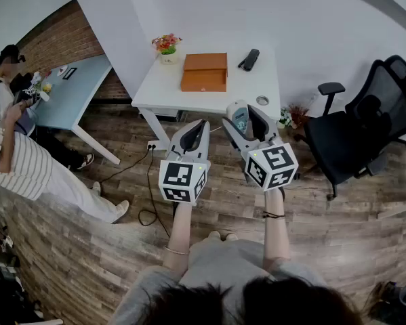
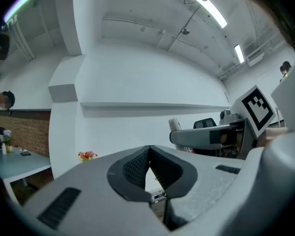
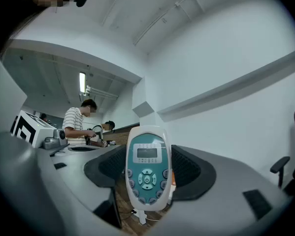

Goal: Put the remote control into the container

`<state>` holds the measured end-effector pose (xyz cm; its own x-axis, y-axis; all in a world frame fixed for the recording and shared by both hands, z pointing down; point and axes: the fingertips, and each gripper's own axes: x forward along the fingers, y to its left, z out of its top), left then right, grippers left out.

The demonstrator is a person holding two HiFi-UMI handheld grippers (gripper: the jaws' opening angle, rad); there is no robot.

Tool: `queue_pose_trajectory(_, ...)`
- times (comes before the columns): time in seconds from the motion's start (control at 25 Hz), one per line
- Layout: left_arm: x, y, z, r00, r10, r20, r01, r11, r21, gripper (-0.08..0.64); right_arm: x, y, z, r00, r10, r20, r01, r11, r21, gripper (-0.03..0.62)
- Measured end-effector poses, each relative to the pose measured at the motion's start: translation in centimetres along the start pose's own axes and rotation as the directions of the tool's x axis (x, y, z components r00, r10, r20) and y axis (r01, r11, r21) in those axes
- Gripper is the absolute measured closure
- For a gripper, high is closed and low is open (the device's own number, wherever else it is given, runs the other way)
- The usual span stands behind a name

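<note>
My right gripper grips the white-and-teal plastic remote control upright between wide-set pads. It looks light, stiff and slick, so I'd squeeze its long edges. Left gripper pinched closed, empty; the flat orange box sits well ahead.

The remote control is white with teal, the container orange, the table white.

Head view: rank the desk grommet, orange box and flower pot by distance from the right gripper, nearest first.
1. Desk grommet, near right edge, just ahead of the right gripper.
2. Orange box, centre.
3. Flower pot, far left corner.
</note>
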<state>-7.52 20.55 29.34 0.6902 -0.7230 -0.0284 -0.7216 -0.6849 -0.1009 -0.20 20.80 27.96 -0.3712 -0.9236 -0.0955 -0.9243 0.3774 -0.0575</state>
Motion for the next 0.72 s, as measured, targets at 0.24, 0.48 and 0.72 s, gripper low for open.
queue_pose_trajectory(0.24,0.5,-0.5,-0.3,1.0,-0.001,-0.01,0.001,1.0,-0.001,0.557,-0.4,-0.7,0.0,1.0,-0.005,0.0,0.005,1.0,-0.007,0.311)
queue_pose_trajectory(0.48,0.9,-0.9,-0.8,0.999,0.02,-0.025,-0.02,1.0,-0.002,0.557,-0.6,-1.5,-0.3,1.0,0.008,-0.004,-0.008,1.0,-0.008,0.311)
queue_pose_trajectory(0.72,0.8,-0.9,-1.3,0.998,0.049,-0.034,-0.049,0.999,-0.007,0.557,0.1,-2.3,-0.2,1.0,0.022,0.009,-0.023,1.0,0.005,0.311)
